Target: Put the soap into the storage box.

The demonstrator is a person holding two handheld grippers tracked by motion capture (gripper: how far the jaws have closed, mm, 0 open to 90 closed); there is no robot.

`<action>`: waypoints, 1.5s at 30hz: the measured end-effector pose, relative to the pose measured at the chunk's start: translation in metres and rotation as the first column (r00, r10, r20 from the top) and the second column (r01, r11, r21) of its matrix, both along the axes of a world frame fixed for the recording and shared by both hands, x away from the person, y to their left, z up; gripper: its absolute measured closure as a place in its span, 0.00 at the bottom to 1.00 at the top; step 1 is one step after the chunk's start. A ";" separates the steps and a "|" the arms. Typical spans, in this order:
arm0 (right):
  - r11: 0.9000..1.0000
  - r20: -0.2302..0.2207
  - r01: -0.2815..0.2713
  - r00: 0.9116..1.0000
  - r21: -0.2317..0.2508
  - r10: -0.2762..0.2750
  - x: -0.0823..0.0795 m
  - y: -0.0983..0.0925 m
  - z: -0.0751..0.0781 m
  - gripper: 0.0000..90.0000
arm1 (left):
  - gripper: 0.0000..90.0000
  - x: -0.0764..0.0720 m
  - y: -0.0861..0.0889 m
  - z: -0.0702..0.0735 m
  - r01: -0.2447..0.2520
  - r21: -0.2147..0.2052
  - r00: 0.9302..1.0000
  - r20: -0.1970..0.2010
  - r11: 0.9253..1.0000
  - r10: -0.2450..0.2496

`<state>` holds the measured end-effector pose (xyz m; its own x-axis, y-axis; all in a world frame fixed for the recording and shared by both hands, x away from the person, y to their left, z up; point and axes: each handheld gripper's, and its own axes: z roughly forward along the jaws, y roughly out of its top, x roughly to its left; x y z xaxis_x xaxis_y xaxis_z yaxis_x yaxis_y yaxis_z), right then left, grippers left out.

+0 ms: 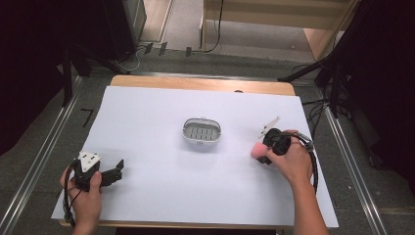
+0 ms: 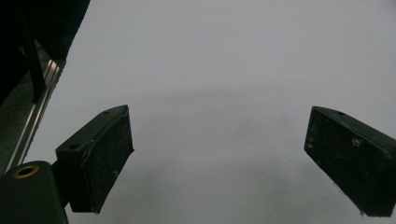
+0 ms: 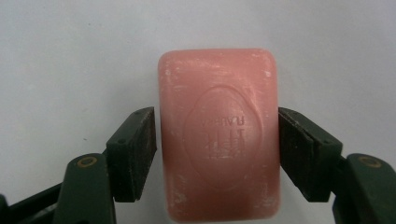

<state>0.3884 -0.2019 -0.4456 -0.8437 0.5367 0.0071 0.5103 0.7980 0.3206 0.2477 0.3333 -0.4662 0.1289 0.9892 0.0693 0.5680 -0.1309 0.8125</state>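
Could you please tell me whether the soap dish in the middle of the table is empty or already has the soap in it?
Empty: the soap dish shows its bare slotted bottom, and the pink soap sits between the right gripper's jaws.

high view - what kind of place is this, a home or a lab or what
Probably a lab or recording workspace, not a home: a table under a plain white sheet, metal rails beside it, black curtains at the sides, and cables on the floor beyond.

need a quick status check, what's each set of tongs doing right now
Left tongs: open, nothing between them.
Right tongs: shut on the pink soap bar.
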 end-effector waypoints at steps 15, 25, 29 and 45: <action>0.998 0.016 -0.061 0.998 -0.023 0.062 0.000 0.015 0.009 0.43 | 0.09 0.000 0.000 0.000 0.000 0.002 1.000 -0.001 1.000 0.000; 0.993 0.046 -0.120 0.992 -0.011 0.120 0.004 0.038 0.032 0.43 | 0.09 0.000 0.000 0.000 -0.002 0.001 1.000 -0.004 1.000 0.002; 0.988 0.048 -0.153 0.987 -0.018 0.153 0.007 0.049 0.039 0.43 | 0.09 0.000 0.000 0.000 -0.004 -0.002 1.000 -0.004 1.000 0.004; 0.967 0.068 -0.255 0.964 -0.022 0.256 0.017 0.098 0.067 0.43 | 0.09 0.001 0.001 0.000 -0.008 -0.007 1.000 -0.005 1.000 0.008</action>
